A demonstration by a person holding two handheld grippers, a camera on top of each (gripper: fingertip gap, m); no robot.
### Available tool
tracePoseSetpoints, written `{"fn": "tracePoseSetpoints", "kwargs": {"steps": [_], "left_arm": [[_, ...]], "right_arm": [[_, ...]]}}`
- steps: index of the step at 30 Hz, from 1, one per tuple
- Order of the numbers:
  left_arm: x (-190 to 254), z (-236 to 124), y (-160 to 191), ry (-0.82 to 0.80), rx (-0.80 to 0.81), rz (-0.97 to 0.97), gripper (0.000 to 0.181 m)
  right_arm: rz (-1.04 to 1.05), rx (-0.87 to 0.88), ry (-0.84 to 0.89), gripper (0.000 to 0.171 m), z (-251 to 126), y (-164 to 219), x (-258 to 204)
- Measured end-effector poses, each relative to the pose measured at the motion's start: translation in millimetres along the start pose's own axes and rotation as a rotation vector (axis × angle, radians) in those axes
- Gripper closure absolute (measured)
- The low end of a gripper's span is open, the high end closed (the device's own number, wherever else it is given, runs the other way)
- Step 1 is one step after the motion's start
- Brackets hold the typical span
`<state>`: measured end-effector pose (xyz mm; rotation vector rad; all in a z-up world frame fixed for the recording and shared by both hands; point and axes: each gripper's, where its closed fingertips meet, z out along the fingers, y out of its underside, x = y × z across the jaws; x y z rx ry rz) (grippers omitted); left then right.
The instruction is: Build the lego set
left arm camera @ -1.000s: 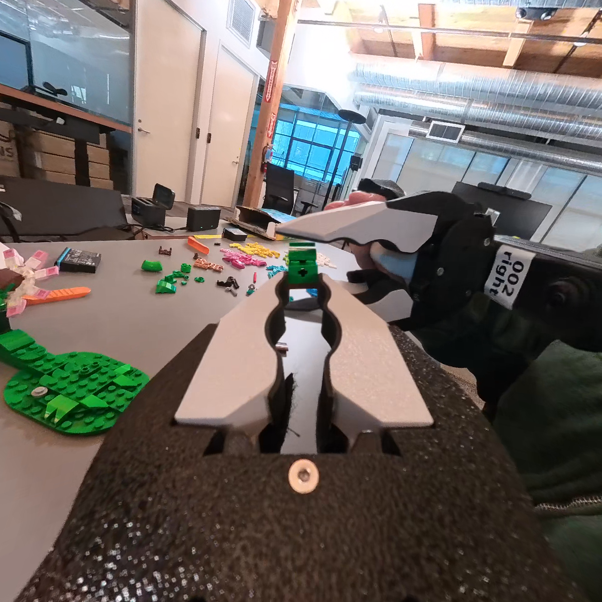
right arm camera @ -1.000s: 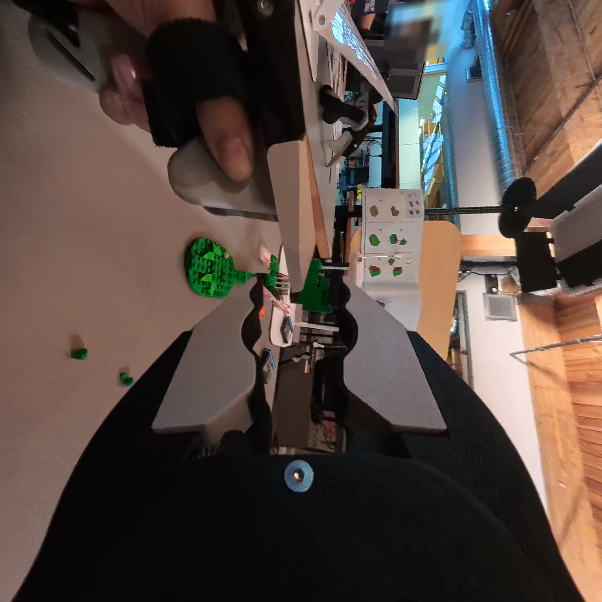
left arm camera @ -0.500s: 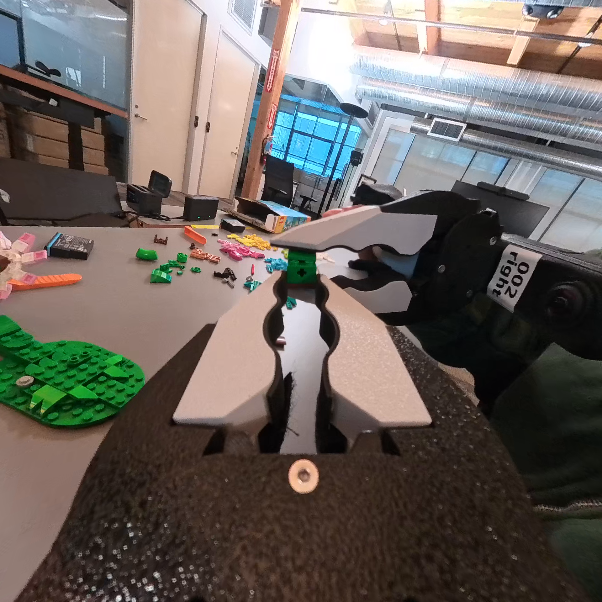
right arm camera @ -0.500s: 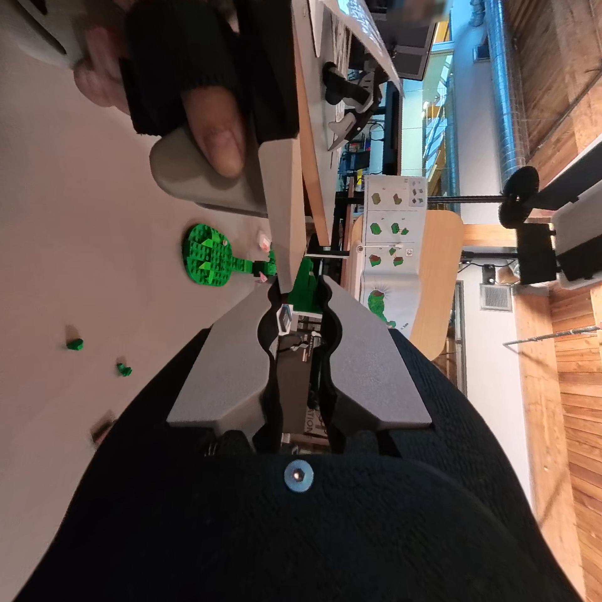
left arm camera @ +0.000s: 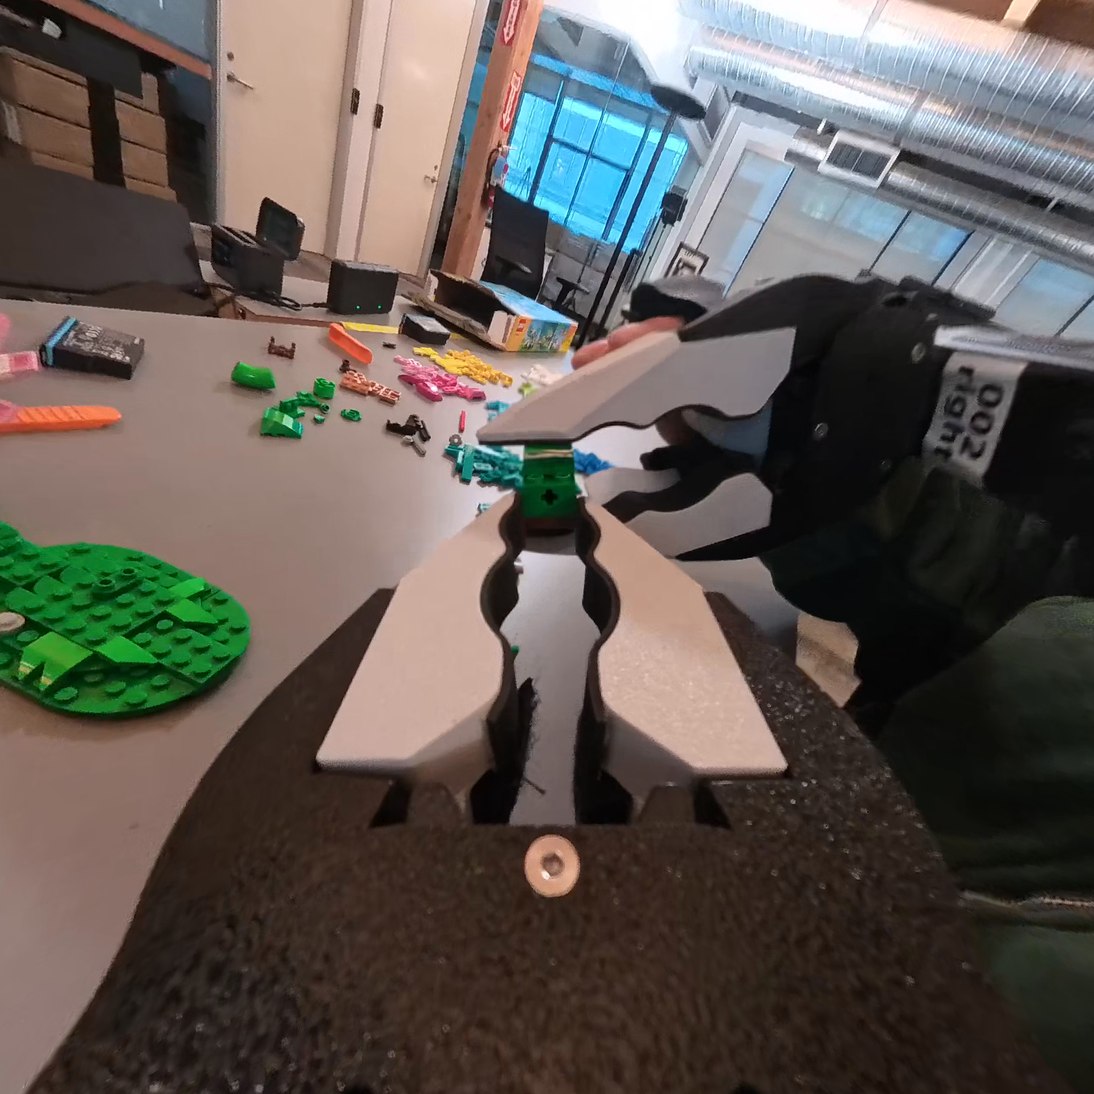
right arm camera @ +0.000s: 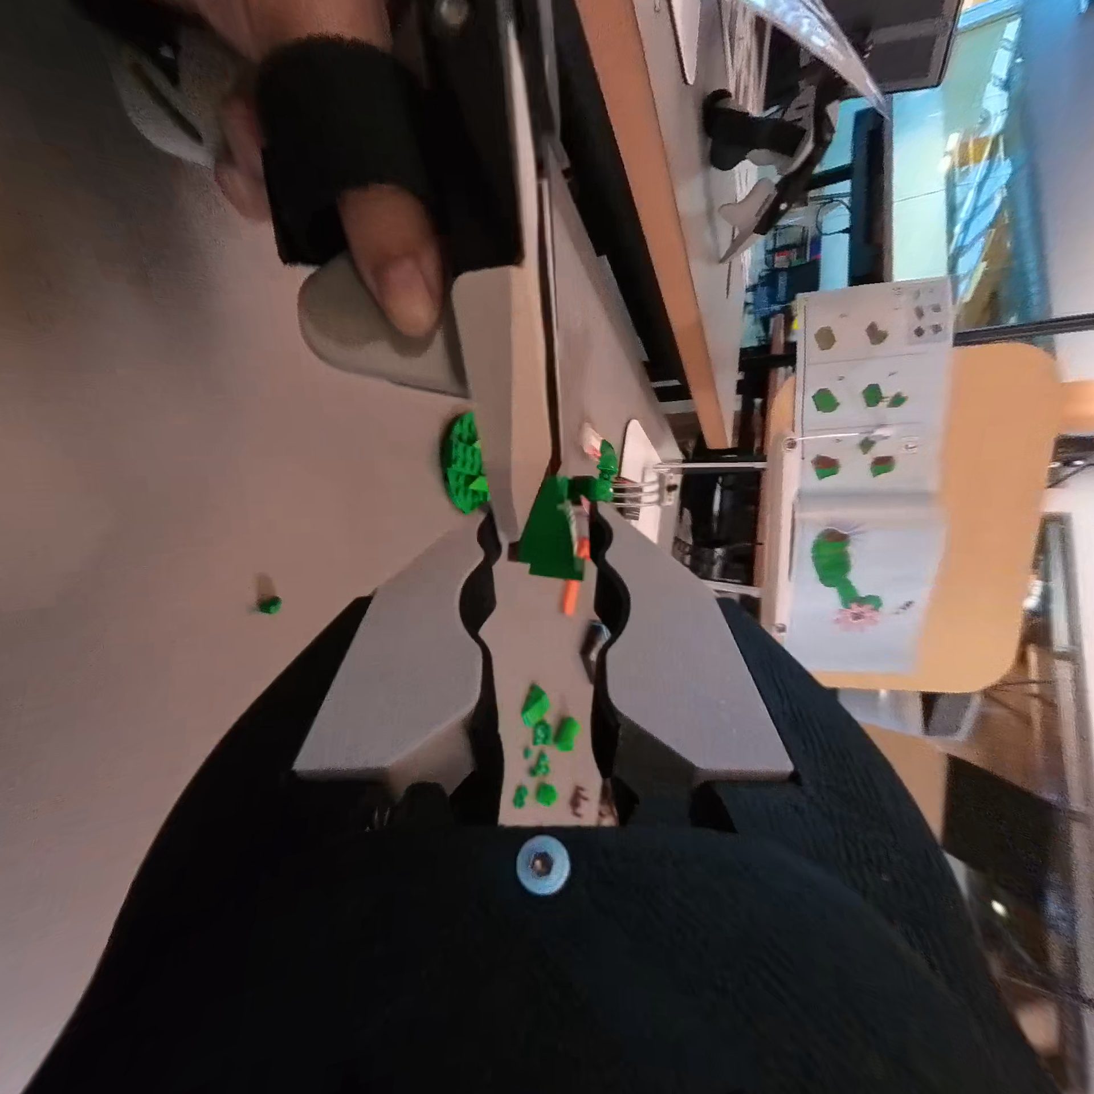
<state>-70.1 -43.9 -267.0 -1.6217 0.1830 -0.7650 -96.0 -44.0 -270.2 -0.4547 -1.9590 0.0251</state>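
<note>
My left gripper (left arm camera: 547,510) is shut on a small green lego piece (left arm camera: 547,494) at its fingertips, held above the grey table. My right gripper (left arm camera: 562,460) comes in from the right, rolled on its side. Its upper finger lies flat on top of the piece and its lower finger passes behind my left fingertip. In the right wrist view the green piece (right arm camera: 547,544) sits between the tips of my right gripper (right arm camera: 541,524), with a finger of the left gripper (right arm camera: 497,414) beside it. A green studded baseplate (left arm camera: 106,627) lies on the table to the left.
Loose bricks lie sorted on the table: green (left arm camera: 284,414), pink and yellow (left arm camera: 450,373), teal (left arm camera: 479,462). An orange brick separator (left arm camera: 53,417), a black box (left arm camera: 89,349) and the set's carton (left arm camera: 527,331) lie farther back. An instruction booklet (right arm camera: 864,485) stands on a holder. My left and right fingertips are right by each other. The orange brick separator (left arm camera: 53,417) is about equally far from each gripper, around 25 centimetres.
My right gripper's jaws have narrowed around the green piece, and its upper finger has come down onto the piece's top. My left gripper keeps its hold; both views have tilted.
</note>
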Motion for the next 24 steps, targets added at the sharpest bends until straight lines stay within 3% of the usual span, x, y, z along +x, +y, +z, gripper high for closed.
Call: {"fn": "tracePoseSetpoints", "kwargs": {"steps": [2,5,14,24], "left_arm": [[2.4,2.1,2.2,-0.005,-0.022,0.029,0.168],[3.4,2.1,1.3,0.000,-0.021,0.022,0.168],[5.2,2.1,-1.1,0.018,-0.004,-0.006,0.168],[6.6,1.3,-2.2,0.041,0.008,-0.030,0.168]], "right_arm": [[-0.005,0.014,-0.011,0.141,0.5,-3.5,-2.2],[-0.039,0.003,0.005,0.152,2.2,-3.9,-3.0],[-0.044,-0.019,0.051,0.145,-0.4,-3.8,3.1],[0.017,-0.005,0.029,0.155,-0.9,-4.2,0.1]]}}
